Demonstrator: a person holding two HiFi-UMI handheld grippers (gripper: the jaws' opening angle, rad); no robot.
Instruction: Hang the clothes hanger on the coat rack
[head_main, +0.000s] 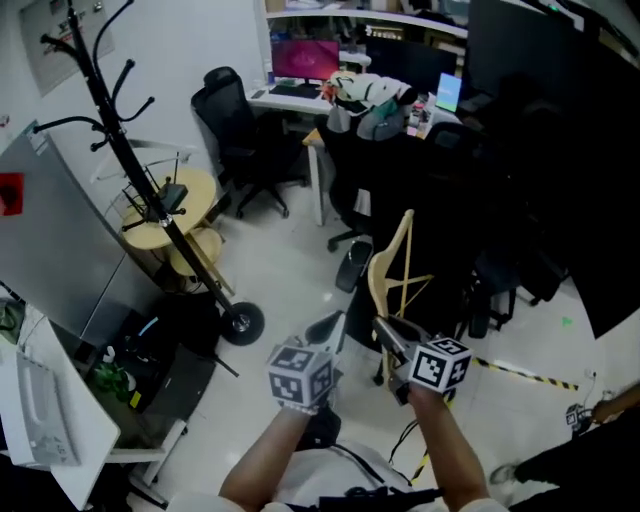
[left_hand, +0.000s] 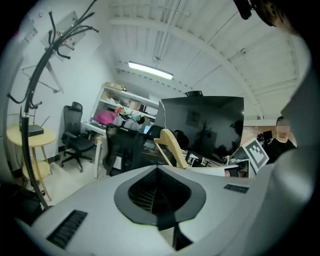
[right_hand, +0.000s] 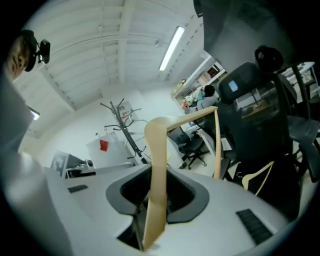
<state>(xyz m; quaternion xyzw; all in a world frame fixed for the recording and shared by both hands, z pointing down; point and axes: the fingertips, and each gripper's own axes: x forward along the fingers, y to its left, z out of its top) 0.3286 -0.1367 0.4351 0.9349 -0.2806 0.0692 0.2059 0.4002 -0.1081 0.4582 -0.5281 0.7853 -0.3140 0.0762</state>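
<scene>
Head view is showing the right gripper (head_main: 386, 331) clamping the wooden clothes hanger (head_main: 384, 272) at five o'clock, the left gripper (head_main: 328, 327) closed on nothing, apparently mid-carry, next needing a lift onto the coat rack (head_main: 130, 160) at ten o'clock.

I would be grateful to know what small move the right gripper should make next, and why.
Probably carry the right gripper leftward toward the coat rack. Its jaws are closed on the wooden hanger, which hangs well apart from the rack. In the head view the rack stands off to the left, with its hooks bare, so the gap likely needs closing first.
</scene>
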